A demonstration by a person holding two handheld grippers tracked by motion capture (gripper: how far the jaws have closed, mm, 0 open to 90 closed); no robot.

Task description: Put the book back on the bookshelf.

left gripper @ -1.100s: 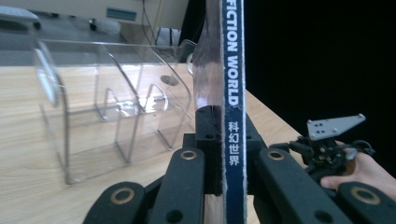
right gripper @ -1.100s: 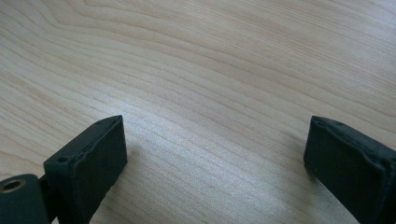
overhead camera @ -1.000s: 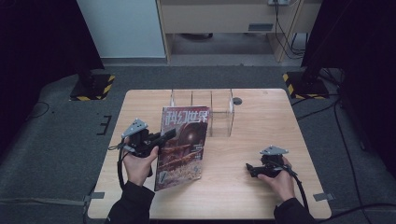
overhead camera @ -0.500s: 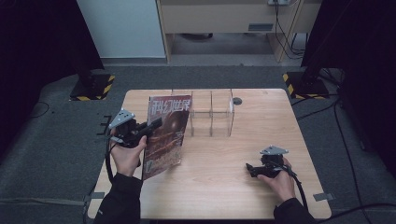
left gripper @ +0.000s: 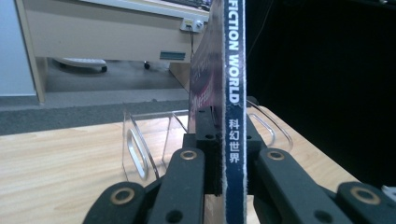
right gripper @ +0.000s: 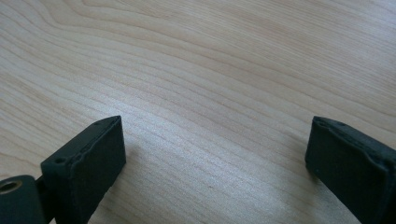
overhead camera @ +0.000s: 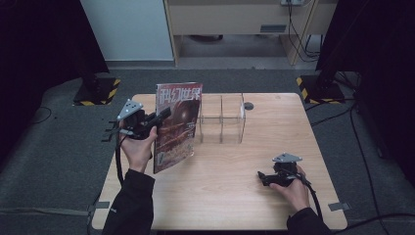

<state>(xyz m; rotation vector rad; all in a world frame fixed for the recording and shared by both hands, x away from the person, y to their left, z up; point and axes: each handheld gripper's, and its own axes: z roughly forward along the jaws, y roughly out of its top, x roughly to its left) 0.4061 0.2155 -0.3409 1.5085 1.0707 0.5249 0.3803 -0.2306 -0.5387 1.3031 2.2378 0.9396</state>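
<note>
Now | clear rack just behind magazine | left tongs clamp spine

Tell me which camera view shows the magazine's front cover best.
The high view: the magazine stands upright in the left tongs, its red cover facing the camera. The left gripper view looks along its spine, so the cover is nearly edge-on. The right gripper view looks at the table.
</note>
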